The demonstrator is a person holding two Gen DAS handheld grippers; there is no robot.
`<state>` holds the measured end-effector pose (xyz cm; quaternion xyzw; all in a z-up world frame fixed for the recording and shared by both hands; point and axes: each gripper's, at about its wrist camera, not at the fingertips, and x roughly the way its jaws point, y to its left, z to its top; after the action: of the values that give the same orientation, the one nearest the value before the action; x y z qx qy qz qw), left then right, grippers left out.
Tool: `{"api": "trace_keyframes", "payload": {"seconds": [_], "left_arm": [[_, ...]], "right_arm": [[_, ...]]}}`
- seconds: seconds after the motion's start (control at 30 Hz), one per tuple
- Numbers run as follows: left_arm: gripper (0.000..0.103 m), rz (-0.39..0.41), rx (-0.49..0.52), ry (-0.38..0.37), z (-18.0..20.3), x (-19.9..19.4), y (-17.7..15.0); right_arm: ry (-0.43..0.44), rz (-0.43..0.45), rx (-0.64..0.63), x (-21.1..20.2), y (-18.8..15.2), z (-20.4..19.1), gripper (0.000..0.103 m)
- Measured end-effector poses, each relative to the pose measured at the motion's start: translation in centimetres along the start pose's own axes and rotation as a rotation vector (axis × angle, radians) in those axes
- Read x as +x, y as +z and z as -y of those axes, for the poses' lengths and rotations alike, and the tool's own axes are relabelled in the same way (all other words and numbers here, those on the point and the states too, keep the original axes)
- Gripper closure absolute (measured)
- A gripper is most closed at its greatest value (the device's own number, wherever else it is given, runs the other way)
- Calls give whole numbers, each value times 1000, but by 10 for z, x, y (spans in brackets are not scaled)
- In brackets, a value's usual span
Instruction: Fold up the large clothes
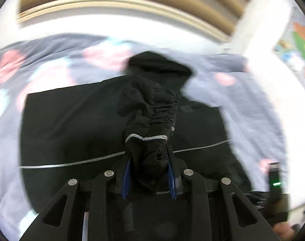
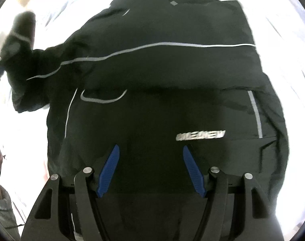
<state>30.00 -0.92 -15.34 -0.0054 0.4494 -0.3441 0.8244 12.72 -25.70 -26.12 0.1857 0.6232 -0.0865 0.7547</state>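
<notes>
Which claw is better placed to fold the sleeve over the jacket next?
Left, probably. The left claw is already shut on the sleeve cuff, above the jacket. The right claw is open and holds nothing.

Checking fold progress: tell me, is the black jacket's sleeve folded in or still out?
Partly in: left gripper holds the sleeve cuff over the jacket body.

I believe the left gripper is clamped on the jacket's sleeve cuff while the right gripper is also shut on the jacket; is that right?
Not quite. The left gripper is indeed clamped on the sleeve cuff, but the right wrist view shows the right gripper open, its blue fingers spread apart over the jacket, holding nothing.
</notes>
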Motion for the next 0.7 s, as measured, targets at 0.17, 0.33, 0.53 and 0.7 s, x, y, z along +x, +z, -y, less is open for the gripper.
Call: {"api": "trace_keyframes", "payload": {"seconds": [0.17,0.33,0.53,0.7], "left_arm": [[72,-43,100,-160,78,41,13],[69,-147,95,-240,114,108,0],[46,-362,22,-186,109,208,-33],[31,-399,-39,-274,100,221,-45]], "right_arm": [[-28,28,61,-11,-1,37,34],[-40,9,132,-5,-7,72,34],[-48,-12,152,5,-5,93,34],[-72,6,108,4,10,93,34]]}}
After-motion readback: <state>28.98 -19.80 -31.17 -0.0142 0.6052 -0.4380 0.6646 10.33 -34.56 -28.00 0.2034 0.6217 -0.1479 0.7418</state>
